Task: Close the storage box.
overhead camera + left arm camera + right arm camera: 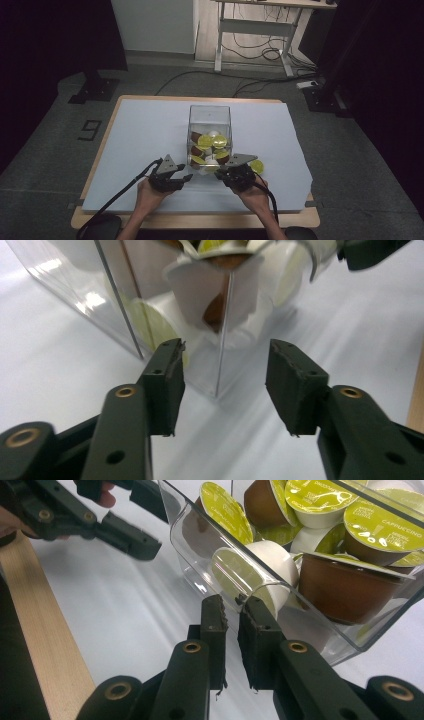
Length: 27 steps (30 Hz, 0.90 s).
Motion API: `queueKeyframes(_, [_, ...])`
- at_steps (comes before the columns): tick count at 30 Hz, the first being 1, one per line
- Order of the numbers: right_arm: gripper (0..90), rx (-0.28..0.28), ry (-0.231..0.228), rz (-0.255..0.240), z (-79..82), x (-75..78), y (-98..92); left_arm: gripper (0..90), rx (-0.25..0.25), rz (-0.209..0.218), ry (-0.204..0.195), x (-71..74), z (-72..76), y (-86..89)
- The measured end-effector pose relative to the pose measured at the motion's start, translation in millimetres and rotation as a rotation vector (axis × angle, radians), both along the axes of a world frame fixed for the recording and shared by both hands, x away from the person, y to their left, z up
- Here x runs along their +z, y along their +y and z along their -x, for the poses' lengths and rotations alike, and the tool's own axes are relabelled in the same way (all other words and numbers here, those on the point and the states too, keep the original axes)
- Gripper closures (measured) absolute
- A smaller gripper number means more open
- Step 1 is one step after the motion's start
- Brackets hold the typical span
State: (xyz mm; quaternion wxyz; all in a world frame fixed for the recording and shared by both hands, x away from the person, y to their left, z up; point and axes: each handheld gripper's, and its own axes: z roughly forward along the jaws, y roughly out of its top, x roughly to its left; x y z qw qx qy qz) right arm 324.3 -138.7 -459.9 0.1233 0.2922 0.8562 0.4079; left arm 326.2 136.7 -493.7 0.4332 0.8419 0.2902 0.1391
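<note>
High view: clear box stands upright near the middle of the white sheet on the table, part-filled with capsules. One green-lidded capsule lies loose on the sheet, just right of the right gripper. Left gripper sits near the box's front left corner; both hands enter from the bottom edge.

Left gripper view: adds the close corner detail. A vertical box edge stands between and beyond the two jaws. Left gripper jaws stand clearly apart, nothing pressed by either pad; whether they touch the box, cannot tell. A white capsule with brown showing lies against the wall inside.

Right gripper view: adds lid print ("CAPPUCCINO") on a green lid, and brown and white capsule bodies, none of which the high view resolves. Here the box wall looks tilted, because the camera is turned. Right gripper jaws are drawn almost together, a thin slit between the pads; the tips meet the rounded box corner, and the corner's lip seems pinched between them. The other gripper shows at upper left, apart from the box.
</note>
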Motion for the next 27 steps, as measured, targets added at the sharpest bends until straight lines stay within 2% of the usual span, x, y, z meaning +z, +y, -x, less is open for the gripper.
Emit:
queueKeyframes(2, [80.5,0.0,0.002,-0.001,-0.6,-0.1,0.0,47.1,0.004,-0.011,0.013,-1.7,-0.8,0.2])
queueKeyframes(9, [80.3,-0.007,-0.002,0.0,-5.5,-0.2,0.8,28.8,0.004,-0.046,0.065,-8.2,-4.4,0.0])
queueKeyframes(13, [80.2,-0.012,-0.006,0.003,-7.5,-0.2,1.2,22.2,0.002,-0.057,0.09,-11.9,-6.7,1.3])
queueKeyframes(17, [79.5,-0.014,-0.003,0.001,-11.1,0.0,2.0,14.1,0.007,-0.087,0.102,-15.8,-8.6,3.1])
queueKeyframes(20, [79.2,-0.016,-0.004,0.0,-12.4,-0.2,2.4,12.7,0.022,-0.098,0.11,-19.0,-10.3,4.3])
queueKeyframes(27, [78.7,-0.015,0.002,-0.002,-14.9,-0.1,3.0,0.0,0.029,-0.166,0.131,-27.9,-13.8,4.6])
